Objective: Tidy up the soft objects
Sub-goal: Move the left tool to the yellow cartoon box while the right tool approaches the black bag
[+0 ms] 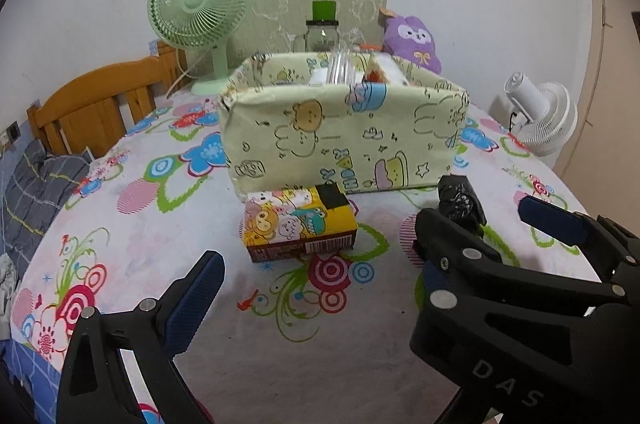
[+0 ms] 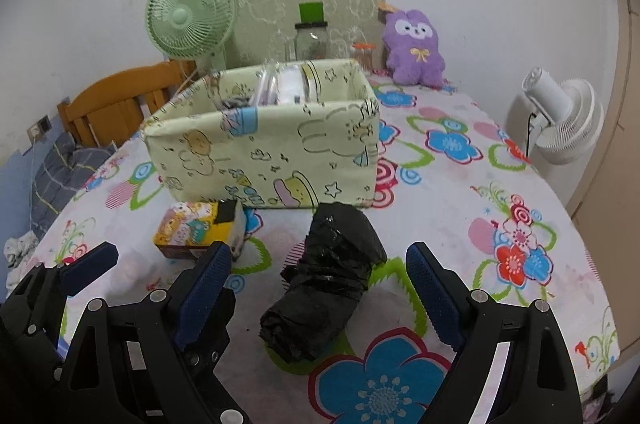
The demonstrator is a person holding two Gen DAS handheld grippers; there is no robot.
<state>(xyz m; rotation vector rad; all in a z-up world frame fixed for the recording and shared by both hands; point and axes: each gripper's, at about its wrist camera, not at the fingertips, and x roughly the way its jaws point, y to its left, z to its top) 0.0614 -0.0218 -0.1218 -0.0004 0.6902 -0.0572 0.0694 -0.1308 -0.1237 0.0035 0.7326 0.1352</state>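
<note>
We see two items loose on the flower-printed counter. At 10 o'clock from the right gripper lies one yellow cartoon-printed tissue pack; the left gripper, with only its left finger visible, cannot be judged wide or narrow. At 12 o'clock, between the right gripper's wide jaws, lies one crumpled black plastic bag bundle, untouched. We judge it light, soft and slippery; take it across its taped middle. Beyond stands one pale green printed fabric storage box, already holding some items.
</note>
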